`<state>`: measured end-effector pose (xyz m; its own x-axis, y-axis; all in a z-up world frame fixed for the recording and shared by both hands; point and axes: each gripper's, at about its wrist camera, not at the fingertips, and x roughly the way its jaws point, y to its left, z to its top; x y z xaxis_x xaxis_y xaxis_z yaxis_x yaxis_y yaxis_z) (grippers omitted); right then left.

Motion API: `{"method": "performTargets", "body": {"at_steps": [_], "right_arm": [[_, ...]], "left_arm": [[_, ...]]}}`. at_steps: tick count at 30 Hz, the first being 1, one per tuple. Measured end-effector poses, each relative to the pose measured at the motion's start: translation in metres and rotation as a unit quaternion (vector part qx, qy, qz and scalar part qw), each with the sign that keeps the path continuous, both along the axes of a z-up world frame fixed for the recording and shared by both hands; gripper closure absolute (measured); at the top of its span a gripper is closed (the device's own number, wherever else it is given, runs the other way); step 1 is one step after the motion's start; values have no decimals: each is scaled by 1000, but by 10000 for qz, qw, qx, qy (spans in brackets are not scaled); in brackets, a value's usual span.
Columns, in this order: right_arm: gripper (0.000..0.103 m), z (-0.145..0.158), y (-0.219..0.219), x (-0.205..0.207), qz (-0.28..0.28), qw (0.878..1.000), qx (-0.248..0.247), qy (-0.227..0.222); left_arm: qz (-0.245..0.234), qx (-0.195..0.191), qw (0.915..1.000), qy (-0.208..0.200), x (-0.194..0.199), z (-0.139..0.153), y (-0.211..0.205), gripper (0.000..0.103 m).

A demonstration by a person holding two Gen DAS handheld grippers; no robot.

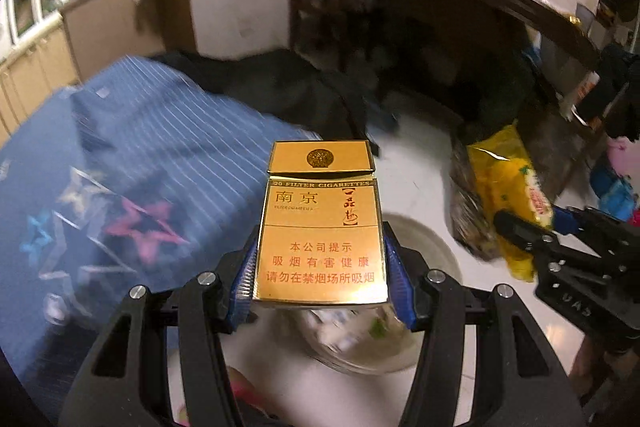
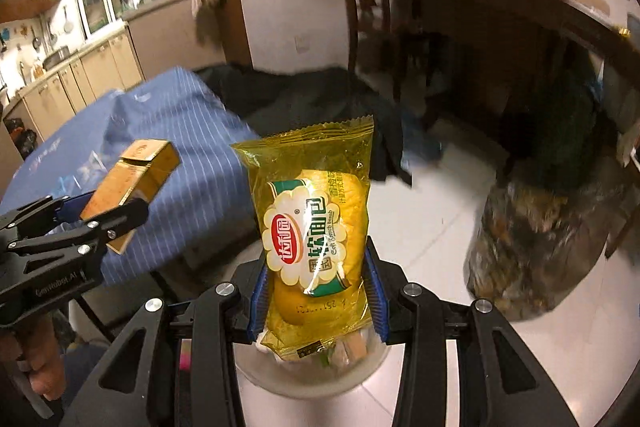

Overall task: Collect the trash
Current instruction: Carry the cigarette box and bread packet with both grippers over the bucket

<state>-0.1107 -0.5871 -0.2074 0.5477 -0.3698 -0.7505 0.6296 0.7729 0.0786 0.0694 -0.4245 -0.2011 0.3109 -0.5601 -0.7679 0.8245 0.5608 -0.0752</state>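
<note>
My left gripper [image 1: 320,283] is shut on a gold cigarette pack [image 1: 320,223], held upright above a round bin [image 1: 436,247] with trash in it. The pack also shows in the right wrist view [image 2: 132,187], with the left gripper [image 2: 100,227] at the left. My right gripper [image 2: 316,291] is shut on a yellow bread wrapper [image 2: 316,219], held above the same bin [image 2: 312,375]. In the left wrist view the wrapper [image 1: 504,195] and right gripper [image 1: 532,231] are at the right.
A bed with a blue striped cover [image 1: 132,163] lies to the left. Dark clothing [image 1: 280,91] lies on the white floor behind. A dark wooden table [image 2: 500,7] and chair stand at the back right. A mottled bag [image 2: 536,247] sits on the floor at right.
</note>
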Motion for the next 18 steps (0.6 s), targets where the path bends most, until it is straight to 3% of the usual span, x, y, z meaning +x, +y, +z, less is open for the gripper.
{"method": "performTargets", "body": {"at_steps": [8,18], "right_arm": [[61,-59,-18,5,-43,9974,545,466],[61,-98,-23,6,-117,9934,897,711]], "left_arm": [[-105,542,9960,708,-2,-60,-31,50],[-85,858,9920,919,1,-88,-37,50]]}}
